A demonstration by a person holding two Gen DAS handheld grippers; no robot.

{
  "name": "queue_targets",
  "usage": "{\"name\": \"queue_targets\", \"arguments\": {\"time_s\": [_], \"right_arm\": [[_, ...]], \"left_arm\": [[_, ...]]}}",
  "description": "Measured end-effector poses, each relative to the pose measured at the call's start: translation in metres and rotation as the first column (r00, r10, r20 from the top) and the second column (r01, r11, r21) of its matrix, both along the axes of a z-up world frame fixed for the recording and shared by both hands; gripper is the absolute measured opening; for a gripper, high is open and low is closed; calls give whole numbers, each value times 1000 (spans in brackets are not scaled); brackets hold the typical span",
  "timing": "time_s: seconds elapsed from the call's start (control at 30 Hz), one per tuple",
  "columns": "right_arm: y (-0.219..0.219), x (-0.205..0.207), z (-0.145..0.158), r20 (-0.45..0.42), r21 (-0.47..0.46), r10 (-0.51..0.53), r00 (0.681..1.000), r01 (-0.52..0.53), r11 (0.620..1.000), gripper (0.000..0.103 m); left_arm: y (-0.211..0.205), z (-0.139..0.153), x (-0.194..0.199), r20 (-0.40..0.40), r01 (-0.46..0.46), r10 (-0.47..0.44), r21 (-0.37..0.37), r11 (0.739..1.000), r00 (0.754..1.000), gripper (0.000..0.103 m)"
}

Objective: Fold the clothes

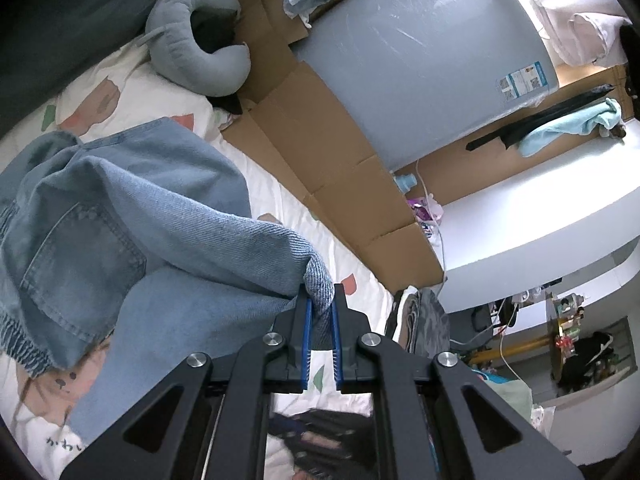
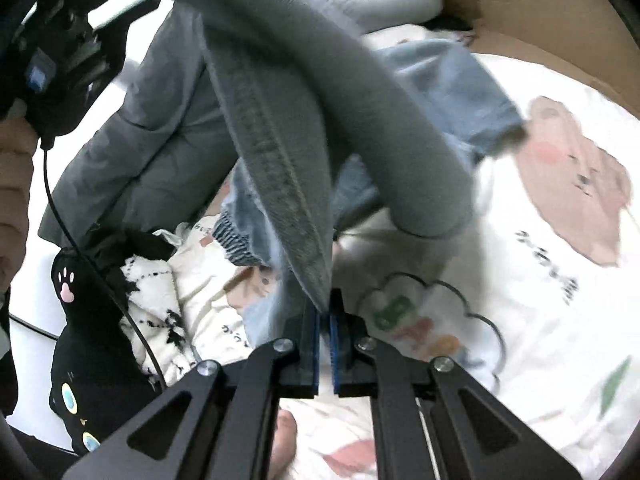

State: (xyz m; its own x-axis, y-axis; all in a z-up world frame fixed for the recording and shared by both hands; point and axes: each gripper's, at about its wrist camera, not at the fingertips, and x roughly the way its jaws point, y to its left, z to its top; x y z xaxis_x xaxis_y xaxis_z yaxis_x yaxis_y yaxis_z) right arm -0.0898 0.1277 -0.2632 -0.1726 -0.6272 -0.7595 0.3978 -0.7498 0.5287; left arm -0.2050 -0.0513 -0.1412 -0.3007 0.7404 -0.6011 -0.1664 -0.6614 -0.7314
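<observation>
Item: denim garment (image 1: 132, 216), light blue, frayed hem, patch pocket showing; draped in a heap on the bed.
Surface: bed sheet (image 1: 352, 304), white with cartoon prints; no desk in view.
Left gripper (image 1: 320, 312): jaws clenched on a bunched denim edge; fabric fills the gap between the blue pads.
Denim from left jaws: rises straight out of the tips, then spreads away ahead and to the left of them, bulk lying well off to that side.
Right gripper (image 2: 325, 312): jaws clenched on the tapered end of a grey garment (image 2: 280, 128); seamed strip pinched at the very tips.
Grey garment from right jaws: runs ahead and upward from the tips as a long band, long axis roughly in line with the jaws, far end lifted off the bed and blurred.
Denim in right wrist view (image 2: 452, 92): ahead of the right jaws, beyond and under the grey band, lying on the sheet.
Nearer hand: left for the denim, already holding it; right occupied with the grey piece.
Key relation: each held cloth trails forward from its own jaws; whether grey and denim are one garment or two, cannot tell.
Judged step: lifting and spreading, fold not yet made.
Surroundings: grey neck pillow (image 1: 192, 40) and flattened cardboard (image 1: 328, 152) far ahead of the left jaws; black cat plush (image 2: 80, 360) left of the right jaws.
</observation>
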Motion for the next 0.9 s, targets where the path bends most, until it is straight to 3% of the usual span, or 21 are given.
{"name": "queue_targets", "arguments": {"time_s": [0.2,0.5,0.6,0.67,0.73,0.9], "right_arm": [[42,11,27,-27,66,-53,998,55,996,3],[105,14,94,-110,162,-122,986,139,977,3],[119,17,119,-143,199,-117,983,145,969,3],[127,20,135,-168,236,-114,979,152,960,3],[136,22,148,-183,263,-123,975,169,950,3],[162,25,165,-199,315,-168,965,225,922,3]], "left_arm": [[3,1,15,18,15,-15,-2,1000,1000,7],[11,-14,37,47,80,-79,-16,997,996,8],[12,-31,43,127,111,-108,-13,994,986,15],[11,-37,49,146,130,-120,-61,990,982,36],[2,-43,54,160,129,-111,-105,986,981,46],[-45,-63,61,211,32,-3,-134,991,977,48]]}}
